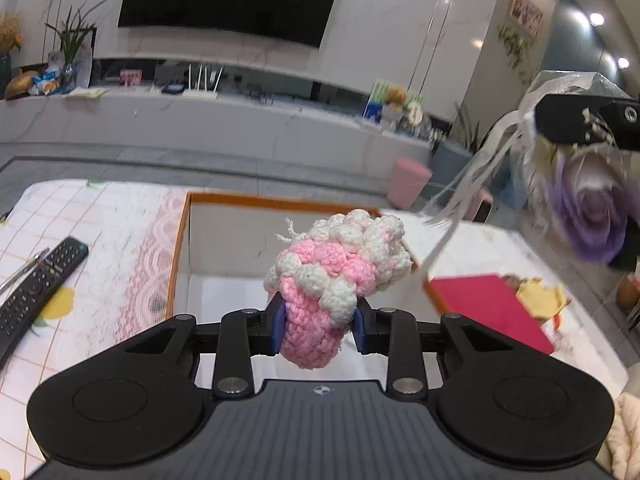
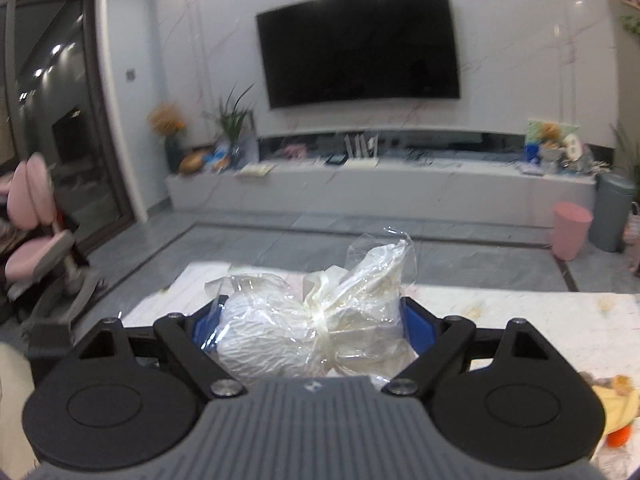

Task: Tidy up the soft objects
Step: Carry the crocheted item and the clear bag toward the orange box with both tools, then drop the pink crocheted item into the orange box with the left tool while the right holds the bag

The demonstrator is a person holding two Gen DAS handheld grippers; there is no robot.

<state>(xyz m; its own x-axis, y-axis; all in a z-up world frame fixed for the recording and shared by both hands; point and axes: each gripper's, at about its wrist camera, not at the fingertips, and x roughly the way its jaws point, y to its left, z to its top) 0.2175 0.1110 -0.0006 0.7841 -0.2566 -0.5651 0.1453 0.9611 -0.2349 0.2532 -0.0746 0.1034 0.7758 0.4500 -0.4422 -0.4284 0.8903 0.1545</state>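
My left gripper (image 1: 319, 328) is shut on a pink and white crocheted soft toy (image 1: 340, 264), its blue pads pressing the pink lower part. It hangs over an open white box with an orange rim (image 1: 240, 199). My right gripper (image 2: 308, 320) stands wide but is shut on a bundle in crinkled clear wrap (image 2: 280, 332), held above the table's near edge. In the left wrist view that bundle shows as a wrapped purple fabric rose (image 1: 592, 216) with trailing ribbon, up at the right under a black finger (image 1: 576, 124).
A black remote (image 1: 36, 284) and a pen lie on the patterned cloth left of the box. Right of the box are a flat red item (image 1: 488, 308) and a yellow soft toy (image 1: 540, 292), which also shows in the right wrist view (image 2: 616, 404). A pink bin (image 2: 570, 228) stands on the floor.
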